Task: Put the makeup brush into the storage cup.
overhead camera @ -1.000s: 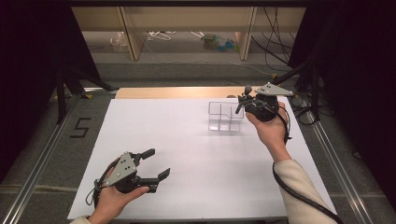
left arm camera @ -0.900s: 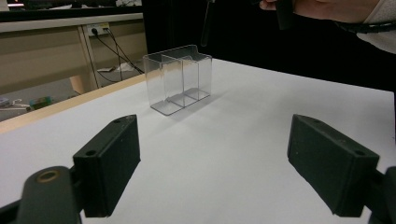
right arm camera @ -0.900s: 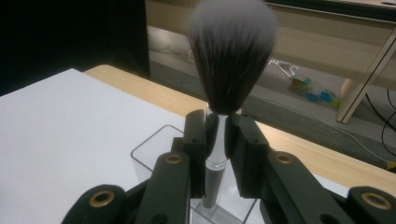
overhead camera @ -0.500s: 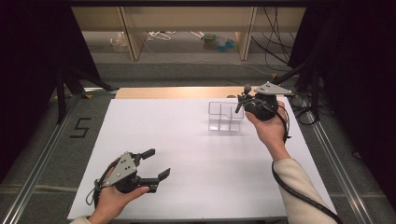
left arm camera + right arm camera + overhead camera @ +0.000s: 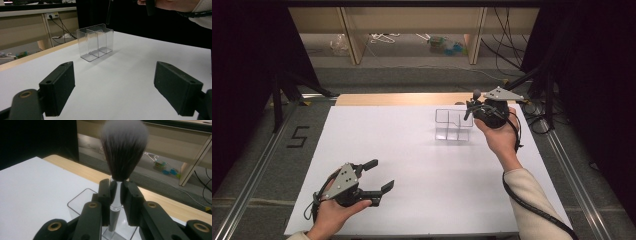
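A makeup brush (image 5: 123, 150) with a dark, grey-tipped bristle head stands upright, head up, in my right gripper (image 5: 116, 192), whose jaws are shut on its silver and black handle. In the high view the right gripper (image 5: 470, 108) hovers at the right edge of a clear plastic organizer (image 5: 454, 125) with several compartments, at the table's far right. The brush handle (image 5: 108, 12) hangs right over the organizer (image 5: 96, 41), its lower end about level with the rim. My left gripper (image 5: 382, 175) rests low near the front left, open, with nothing between its jaws (image 5: 125, 85).
The white table top (image 5: 412, 165) has a wooden strip (image 5: 387, 99) along its far edge. Beyond it are shelving legs, cables and clutter on the floor (image 5: 442, 42). Dark curtains flank both sides. A floor marking "5" (image 5: 298, 136) lies to the left.
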A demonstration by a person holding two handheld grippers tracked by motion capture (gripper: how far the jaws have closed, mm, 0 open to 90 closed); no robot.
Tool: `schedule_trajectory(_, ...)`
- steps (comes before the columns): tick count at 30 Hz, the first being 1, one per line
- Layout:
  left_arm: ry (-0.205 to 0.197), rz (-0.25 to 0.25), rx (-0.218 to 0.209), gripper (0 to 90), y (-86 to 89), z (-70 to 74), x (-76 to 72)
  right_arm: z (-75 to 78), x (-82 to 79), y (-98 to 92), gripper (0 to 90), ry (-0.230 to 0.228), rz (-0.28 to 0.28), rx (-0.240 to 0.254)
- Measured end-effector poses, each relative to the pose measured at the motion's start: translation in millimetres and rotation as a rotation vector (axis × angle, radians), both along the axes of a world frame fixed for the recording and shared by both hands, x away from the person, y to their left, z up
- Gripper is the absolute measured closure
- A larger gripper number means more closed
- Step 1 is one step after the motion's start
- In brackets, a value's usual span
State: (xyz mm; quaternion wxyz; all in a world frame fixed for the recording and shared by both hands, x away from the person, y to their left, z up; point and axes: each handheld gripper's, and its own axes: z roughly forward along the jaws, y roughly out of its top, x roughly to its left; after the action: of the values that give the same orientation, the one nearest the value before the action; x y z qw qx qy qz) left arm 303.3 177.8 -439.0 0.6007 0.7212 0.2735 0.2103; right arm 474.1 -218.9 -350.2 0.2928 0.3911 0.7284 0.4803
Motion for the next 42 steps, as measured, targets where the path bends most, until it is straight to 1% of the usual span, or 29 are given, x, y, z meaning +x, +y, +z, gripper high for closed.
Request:
schedule_trajectory(6, 0.000, 0.001, -0.001, 16.9, 0.1, 0.0, 0.1, 0.0, 1.0, 0.4, 77.7, -0.004, -0.001, -0.014)
schedule_trajectory(12, -0.001, 0.001, -0.001, 16.9, 0.2, 0.0, 0.1, -0.8, 2.7, 1.4, 77.7, -0.009, -0.001, -0.009)
schedule_trajectory(16, -0.002, 0.000, 0.001, 16.9, 0.3, 0.1, 0.1, -1.0, 3.3, 1.4, 77.7, -0.004, -0.004, -0.018)
schedule_trajectory(17, -0.001, 0.001, -0.001, 16.9, 0.2, 0.1, 0.0, -1.1, 2.6, 2.2, 77.7, 0.012, -0.004, -0.010)
schedule_trajectory(18, -0.001, 0.001, -0.001, 16.9, 0.2, 0.1, 0.0, -1.1, 3.6, 1.4, 77.8, -0.006, -0.005, -0.020)
schedule_trajectory(20, -0.002, 0.000, 0.000, 16.9, 0.3, 0.1, 0.1, -1.2, 3.8, 1.4, 77.7, -0.004, -0.005, -0.021)
schedule_trajectory(21, -0.002, 0.001, 0.000, 17.0, 0.2, 0.0, 0.2, -1.3, 3.6, 1.7, 77.7, 0.006, -0.003, -0.015)
schedule_trajectory(26, -0.003, 0.000, 0.001, 17.0, 0.3, 0.1, 0.1, -2.0, 4.5, 2.0, 77.7, 0.008, -0.003, -0.018)
schedule_trajectory(28, -0.001, 0.001, 0.000, 16.9, 0.3, 0.0, 0.1, -2.3, 5.2, 2.0, 77.7, -0.002, -0.003, -0.024)
schedule_trajectory(34, -0.002, 0.001, 0.000, 16.9, 0.4, 0.0, 0.2, -3.2, 6.9, 2.0, 77.7, -0.009, 0.001, -0.029)
schedule_trajectory(36, -0.001, 0.001, 0.000, 16.9, 0.4, 0.0, 0.1, -3.4, 6.8, 2.2, 77.7, -0.003, -0.001, -0.032)
schedule_trajectory(37, -0.002, 0.001, 0.000, 17.0, 0.4, 0.1, 0.1, -3.5, 6.4, 2.7, 77.7, 0.008, -0.002, -0.028)
schedule_trajectory(38, -0.003, 0.001, 0.000, 17.0, 0.4, 0.1, 0.1, -4.3, 7.4, 2.7, 77.7, -0.010, -0.006, -0.031)
schedule_trajectory(39, -0.003, 0.001, 0.000, 16.9, 0.4, 0.1, 0.1, -4.1, 7.3, 2.3, 77.7, -0.002, 0.001, -0.035)
schedule_trajectory(41, -0.003, 0.001, 0.001, 16.9, 0.5, 0.1, 0.1, -5.0, 8.0, 2.8, 77.7, -0.009, 0.000, -0.029)
schedule_trajectory(42, -0.003, 0.001, 0.001, 16.9, 0.5, 0.1, 0.1, -5.1, 7.8, 3.1, 77.7, 0.000, 0.000, -0.026)
